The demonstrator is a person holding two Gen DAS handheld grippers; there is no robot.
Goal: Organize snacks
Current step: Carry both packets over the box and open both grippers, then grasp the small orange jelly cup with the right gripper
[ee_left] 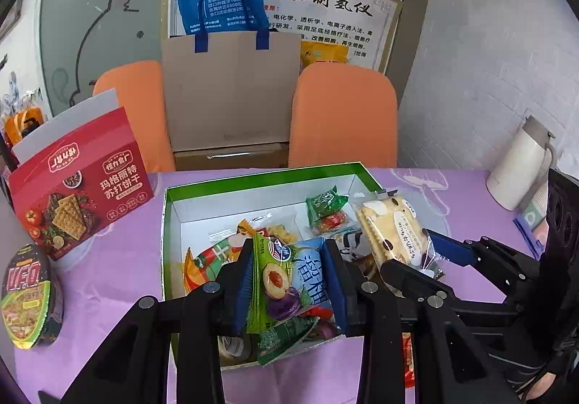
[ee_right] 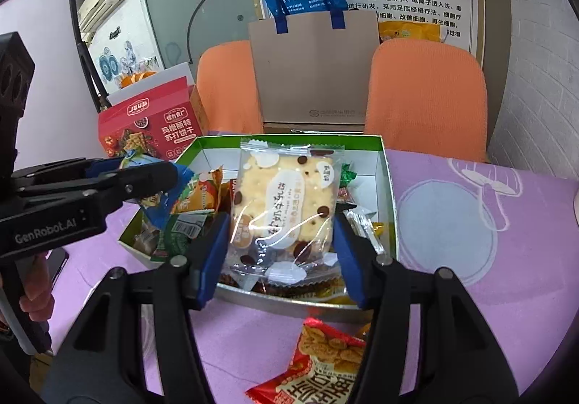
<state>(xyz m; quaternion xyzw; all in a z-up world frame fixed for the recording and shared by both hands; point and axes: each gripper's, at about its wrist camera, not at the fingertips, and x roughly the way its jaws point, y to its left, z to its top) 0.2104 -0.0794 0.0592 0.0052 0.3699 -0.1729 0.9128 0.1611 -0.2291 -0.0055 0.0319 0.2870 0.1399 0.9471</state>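
My left gripper point(ee_left: 289, 281) is shut on a green and blue plum candy packet point(ee_left: 286, 281) and holds it above the green-rimmed box point(ee_left: 231, 183). My right gripper point(ee_right: 280, 252) is shut on a clear cracker sandwich packet point(ee_right: 286, 201), held over the same box point(ee_right: 383, 165); that packet also shows in the left wrist view point(ee_left: 394, 234). The box holds several small snack packets, among them a green one point(ee_left: 325, 203) and an orange one point(ee_left: 202, 266). A red snack packet point(ee_right: 318, 364) lies on the purple tablecloth in front of the box.
A red cracker carton point(ee_left: 79, 194) and a UFO noodle bowl point(ee_left: 29, 295) stand left of the box. A white kettle point(ee_left: 521, 165) stands at the right. Two orange chairs point(ee_left: 343, 114) and a paper bag point(ee_left: 231, 89) sit behind the table.
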